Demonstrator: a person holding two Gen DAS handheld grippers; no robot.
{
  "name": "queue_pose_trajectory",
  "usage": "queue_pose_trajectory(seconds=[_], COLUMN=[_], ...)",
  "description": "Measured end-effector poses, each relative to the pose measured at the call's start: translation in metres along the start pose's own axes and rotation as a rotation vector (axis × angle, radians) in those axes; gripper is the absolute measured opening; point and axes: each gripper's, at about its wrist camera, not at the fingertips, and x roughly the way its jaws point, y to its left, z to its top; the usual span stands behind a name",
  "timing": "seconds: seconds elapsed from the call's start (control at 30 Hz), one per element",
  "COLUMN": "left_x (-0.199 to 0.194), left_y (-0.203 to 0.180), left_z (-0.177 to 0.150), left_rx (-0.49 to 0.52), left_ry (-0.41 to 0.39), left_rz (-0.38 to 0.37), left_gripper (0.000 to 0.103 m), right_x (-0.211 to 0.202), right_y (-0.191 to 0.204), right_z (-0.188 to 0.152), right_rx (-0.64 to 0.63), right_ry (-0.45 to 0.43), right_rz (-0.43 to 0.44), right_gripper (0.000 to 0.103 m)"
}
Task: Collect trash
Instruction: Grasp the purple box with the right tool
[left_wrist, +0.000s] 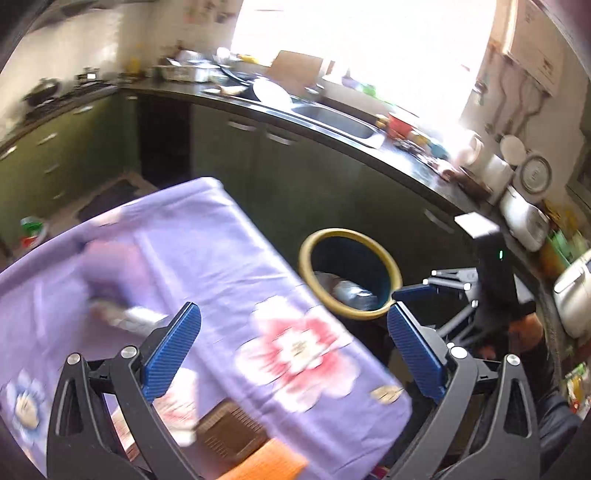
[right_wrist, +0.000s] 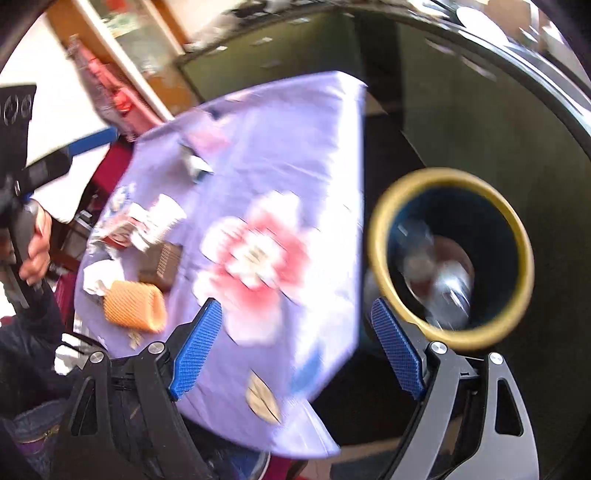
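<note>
A table under a purple flowered cloth carries the trash: an orange ribbed sleeve, a brown box, crumpled white paper, torn wrappers and a blurred silvery piece. Beside the table's corner stands a dark bin with a yellow rim, shiny waste lying in it. My left gripper is open over the cloth's edge, nothing between its pads. My right gripper is open too, above the gap between table and bin.
Green cabinets under a dark counter with a steel sink curve behind the bin. Appliances crowd the counter at right. A hand grips the other tool's handle at the left edge. Red furniture stands past the table.
</note>
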Motion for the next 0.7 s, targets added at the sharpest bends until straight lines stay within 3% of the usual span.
queue_pose_trajectory(seconds=[0.17, 0.23, 0.47, 0.7], left_x=[-0.050, -0.063, -0.086, -0.081], left_y=[0.065, 0.085, 0.130, 0.137], left_z=[-0.048, -0.064, -0.097, -0.107], left_rx=[-0.109, -0.157, -0.267, -0.280], left_ry=[-0.034, -0.047, -0.060, -0.034], left_rz=[0.150, 0.179, 0.189, 0.173], left_gripper=[0.096, 0.096, 0.096, 0.096], right_x=[0.050, 0.071, 0.147, 0.204], right_y=[0.063, 0.083, 0.113, 0.111], right_z=[0.065, 0.091, 0.159, 0.185], right_rx=[-0.186, -0.259, -0.413, -0.445], right_ry=[-0.050, -0.092, -0.150, -0.119], right_rz=[0.093, 0.084, 0.033, 0.057], right_gripper=[0.088, 0.088, 0.093, 0.093])
